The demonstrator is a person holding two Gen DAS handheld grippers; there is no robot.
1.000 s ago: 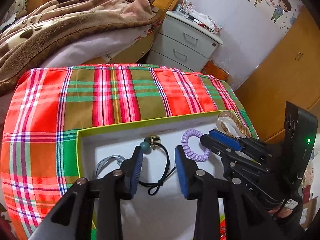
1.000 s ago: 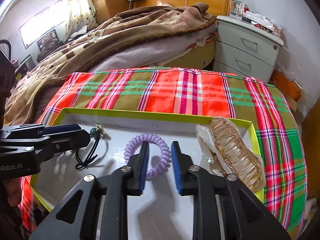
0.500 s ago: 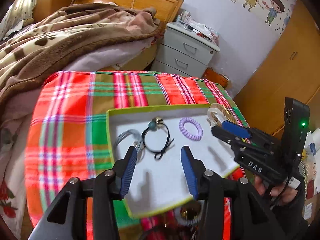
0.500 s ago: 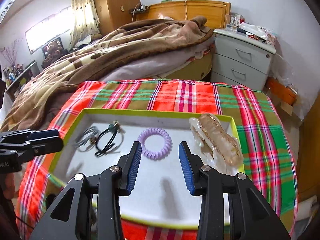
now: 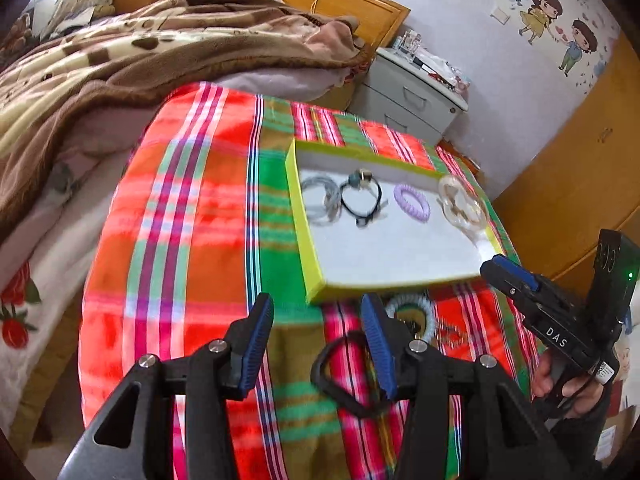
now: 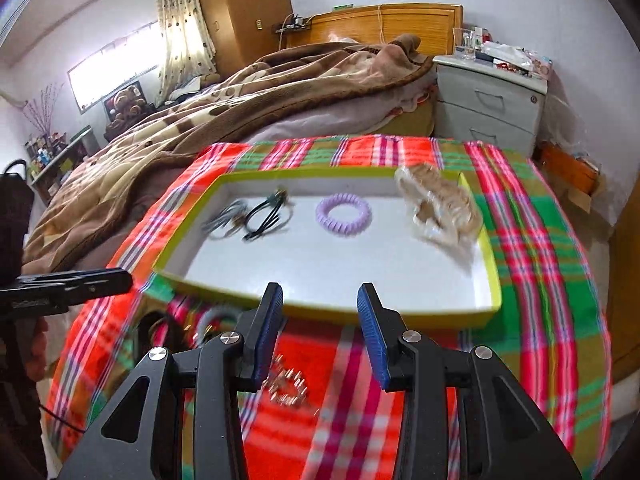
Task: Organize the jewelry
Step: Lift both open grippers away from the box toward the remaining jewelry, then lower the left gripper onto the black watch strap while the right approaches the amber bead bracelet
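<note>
A yellow-rimmed white tray (image 5: 314, 276) (image 6: 490, 264) lies on a plaid cloth. In it lie a grey hair tie (image 5: 320, 200) (image 6: 224, 220), a black hair tie with a bead (image 5: 362, 200) (image 6: 266, 212), a purple spiral tie (image 5: 412, 202) (image 6: 344, 214) and a clear amber hair claw (image 5: 462, 204) (image 6: 440, 204). In front of the tray lie a black loop (image 5: 340, 376), a pale spiral tie (image 5: 412, 312) and a gold chain piece (image 6: 288, 388). My left gripper (image 5: 318, 344) and right gripper (image 6: 320, 332) are open and empty, both pulled back in front of the tray's near edge.
The plaid cloth (image 5: 192, 240) covers a small table beside a bed with a brown blanket (image 6: 248, 92). A grey nightstand (image 6: 488, 104) stands behind on the right, and a wooden wardrobe (image 5: 580, 140) at far right.
Both grippers have pulled back and up from inside the tray to in front of its near edge. The right gripper opened wide. The loose items in front of the tray came into view.
</note>
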